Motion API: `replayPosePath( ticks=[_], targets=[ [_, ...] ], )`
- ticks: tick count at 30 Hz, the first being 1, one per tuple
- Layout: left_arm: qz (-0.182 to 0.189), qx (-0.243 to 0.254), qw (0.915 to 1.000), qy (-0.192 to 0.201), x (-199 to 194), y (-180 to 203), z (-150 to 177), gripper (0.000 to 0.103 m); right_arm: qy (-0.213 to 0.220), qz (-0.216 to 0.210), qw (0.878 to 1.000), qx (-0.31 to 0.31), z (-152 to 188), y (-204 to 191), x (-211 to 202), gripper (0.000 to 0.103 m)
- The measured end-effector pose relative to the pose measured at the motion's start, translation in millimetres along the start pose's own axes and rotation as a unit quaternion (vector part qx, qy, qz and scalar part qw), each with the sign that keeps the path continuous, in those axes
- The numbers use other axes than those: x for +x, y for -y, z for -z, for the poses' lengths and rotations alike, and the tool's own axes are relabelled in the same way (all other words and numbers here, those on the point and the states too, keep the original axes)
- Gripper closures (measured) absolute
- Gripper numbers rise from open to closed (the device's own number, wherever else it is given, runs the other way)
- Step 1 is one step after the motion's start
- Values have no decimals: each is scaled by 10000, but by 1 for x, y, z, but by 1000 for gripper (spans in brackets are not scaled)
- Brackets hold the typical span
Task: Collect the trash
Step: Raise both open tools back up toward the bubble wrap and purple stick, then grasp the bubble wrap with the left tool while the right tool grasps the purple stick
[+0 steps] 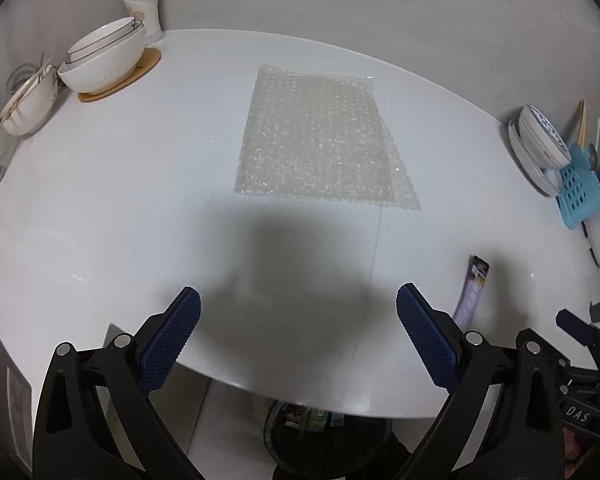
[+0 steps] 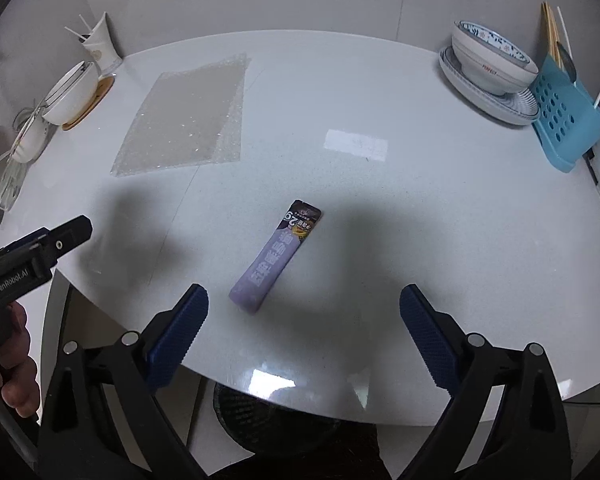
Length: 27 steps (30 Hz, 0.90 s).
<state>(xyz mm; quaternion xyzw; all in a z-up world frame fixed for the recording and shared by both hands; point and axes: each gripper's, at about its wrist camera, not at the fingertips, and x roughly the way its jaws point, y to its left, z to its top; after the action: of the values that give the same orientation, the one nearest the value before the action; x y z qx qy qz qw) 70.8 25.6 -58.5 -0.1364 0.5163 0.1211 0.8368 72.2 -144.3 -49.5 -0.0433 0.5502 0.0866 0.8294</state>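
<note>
A clear bubble-wrap sheet [image 1: 320, 140] lies flat on the white round table [image 1: 140, 200], ahead of my left gripper [image 1: 298, 312], which is open and empty above the near edge. A purple snack wrapper [image 2: 276, 258] lies just ahead of my right gripper [image 2: 304, 312], which is open and empty. The wrapper also shows in the left wrist view [image 1: 473, 292], to the right of my left gripper. The bubble wrap also shows in the right wrist view [image 2: 188, 120], at the far left. A dark trash bin [image 1: 324, 436] stands on the floor below the table's near edge, with trash inside.
Stacked white bowls [image 1: 104, 56] on a wooden coaster, another bowl [image 1: 32, 104] and a cup with sticks [image 1: 144, 4] stand at the back left. Patterned bowls and plates [image 2: 492, 72] and a blue rack [image 2: 568, 120] stand at the right. The bin also shows in the right wrist view [image 2: 272, 424].
</note>
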Motion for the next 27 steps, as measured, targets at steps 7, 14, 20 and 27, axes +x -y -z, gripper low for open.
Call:
replayPosePath(
  ticks=[7, 14, 20, 27],
  targets=[
    [-178, -171, 9992, -306, 51, -7, -55, 7, -573, -64, 9978, 321, -16, 1, 40, 18],
    [-393, -334, 9971, -558, 99, -6, -115, 7, -894, -25, 9959, 168, -20, -9, 60, 26],
    [-693, -347, 9936, -826, 129, 0, -136, 11, -1197, -17, 9928, 45, -20, -14, 73, 39],
    [-701, -466, 9900, -1133, 136, 7, -135, 29, -1306, 80, 9914, 19, -24, -15, 75, 60]
  ],
)
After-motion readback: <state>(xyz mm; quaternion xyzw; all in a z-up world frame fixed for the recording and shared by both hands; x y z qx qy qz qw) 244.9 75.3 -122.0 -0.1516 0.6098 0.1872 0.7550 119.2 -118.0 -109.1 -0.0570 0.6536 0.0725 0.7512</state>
